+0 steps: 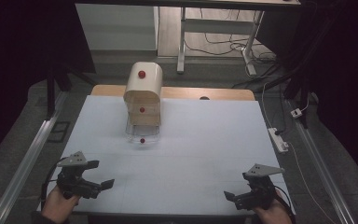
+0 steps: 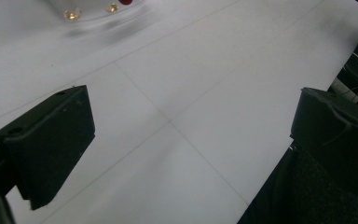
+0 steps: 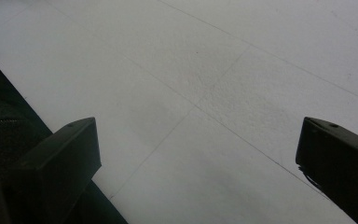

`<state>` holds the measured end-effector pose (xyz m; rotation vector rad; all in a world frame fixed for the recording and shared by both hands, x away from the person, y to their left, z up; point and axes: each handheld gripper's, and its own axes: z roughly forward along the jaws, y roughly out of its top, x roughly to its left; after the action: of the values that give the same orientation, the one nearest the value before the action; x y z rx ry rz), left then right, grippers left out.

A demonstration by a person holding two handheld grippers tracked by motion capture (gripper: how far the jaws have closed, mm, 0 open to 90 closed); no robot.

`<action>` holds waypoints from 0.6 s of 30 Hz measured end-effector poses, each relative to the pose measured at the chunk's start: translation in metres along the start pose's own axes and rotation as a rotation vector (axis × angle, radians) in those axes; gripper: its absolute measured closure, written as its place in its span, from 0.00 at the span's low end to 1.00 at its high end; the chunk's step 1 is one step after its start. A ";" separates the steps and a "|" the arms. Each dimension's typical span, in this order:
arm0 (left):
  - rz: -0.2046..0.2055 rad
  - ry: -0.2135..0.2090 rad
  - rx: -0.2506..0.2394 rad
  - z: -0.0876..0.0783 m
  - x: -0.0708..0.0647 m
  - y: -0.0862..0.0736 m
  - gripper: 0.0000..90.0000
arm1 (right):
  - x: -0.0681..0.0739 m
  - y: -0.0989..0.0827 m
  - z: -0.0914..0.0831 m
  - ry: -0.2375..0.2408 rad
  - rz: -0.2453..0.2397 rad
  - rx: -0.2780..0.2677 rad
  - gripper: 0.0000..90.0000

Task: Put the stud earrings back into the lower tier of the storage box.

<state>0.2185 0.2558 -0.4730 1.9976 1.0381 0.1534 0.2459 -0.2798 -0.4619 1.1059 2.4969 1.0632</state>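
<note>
- The white sheet-covered table [image 1: 191, 154] spans the high view, its wooden far edge bare beyond the sheet; both gripper views look close along its faint crease lines.
- The cream, round-topped cabinet with red knobs [image 1: 142, 95] stands at the far middle of the table, well apart from both grippers, with a clear plastic drawer [image 1: 142, 135] pulled out at its foot. The left gripper view catches just its base at the top edge.
- The left gripper [image 1: 103, 185] sits at the near left corner, held in a hand [image 1: 58, 203], jaws spread wide on nothing.
- The right gripper [image 1: 230, 196] sits at the near right corner, jaws likewise spread and empty.
</note>
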 end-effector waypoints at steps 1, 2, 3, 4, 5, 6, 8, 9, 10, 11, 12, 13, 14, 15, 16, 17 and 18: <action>-0.002 0.002 0.001 -0.002 0.000 -0.002 0.00 | 0.000 0.000 0.000 -0.001 0.000 0.001 0.00; -0.004 0.005 0.001 -0.003 0.000 -0.003 0.00 | 0.000 0.000 0.000 -0.001 0.000 0.001 0.00; -0.007 0.010 -0.001 -0.005 0.000 -0.005 0.00 | 0.000 0.000 0.000 -0.001 0.000 0.001 0.00; -0.009 0.014 -0.004 -0.007 -0.001 -0.006 0.00 | 0.000 0.000 0.000 -0.002 0.000 0.001 0.00; -0.011 0.016 -0.006 -0.009 -0.001 -0.008 0.00 | 0.000 0.000 0.000 -0.002 0.001 0.001 0.00; -0.013 0.020 -0.009 -0.011 -0.001 -0.010 0.00 | 0.000 0.000 0.000 -0.002 0.001 0.001 0.00; -0.016 0.030 -0.011 -0.015 -0.001 -0.013 0.00 | -0.001 0.000 0.000 0.000 0.002 -0.001 0.00; -0.021 0.034 -0.012 -0.017 -0.001 -0.014 0.00 | -0.001 0.000 0.000 -0.002 0.004 -0.001 0.00; -0.023 0.040 -0.011 -0.018 0.000 -0.016 0.00 | -0.001 0.000 0.000 -0.004 0.005 0.000 0.00; -0.025 0.047 -0.012 -0.020 0.000 -0.018 0.00 | -0.001 0.000 0.000 -0.004 0.005 -0.001 0.00; -0.027 0.051 -0.013 -0.022 0.000 -0.019 0.00 | -0.001 0.000 0.000 -0.001 0.005 -0.001 0.00; -0.030 0.054 -0.015 -0.024 0.000 -0.021 0.00 | -0.001 0.000 0.000 -0.005 0.005 -0.001 0.00; -0.035 0.059 -0.017 -0.025 0.000 -0.022 0.00 | 0.000 0.000 0.000 -0.006 0.004 -0.001 0.00; -0.039 0.062 -0.020 -0.027 0.000 -0.024 0.00 | 0.000 0.000 0.000 -0.006 0.004 0.000 0.00; -0.040 0.065 -0.022 -0.029 0.000 -0.025 0.00 | -0.001 0.000 0.000 -0.001 0.005 -0.002 0.00; -0.046 0.070 -0.023 -0.030 0.000 -0.027 0.00 | -0.001 0.000 0.000 -0.002 0.006 -0.001 0.00; -0.047 0.076 -0.022 -0.031 0.000 -0.028 0.00 | -0.001 0.000 0.000 -0.007 0.006 0.000 0.00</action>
<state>0.1872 0.2838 -0.4739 1.9586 1.1258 0.2161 0.2461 -0.2805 -0.4619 1.1163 2.4896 1.0595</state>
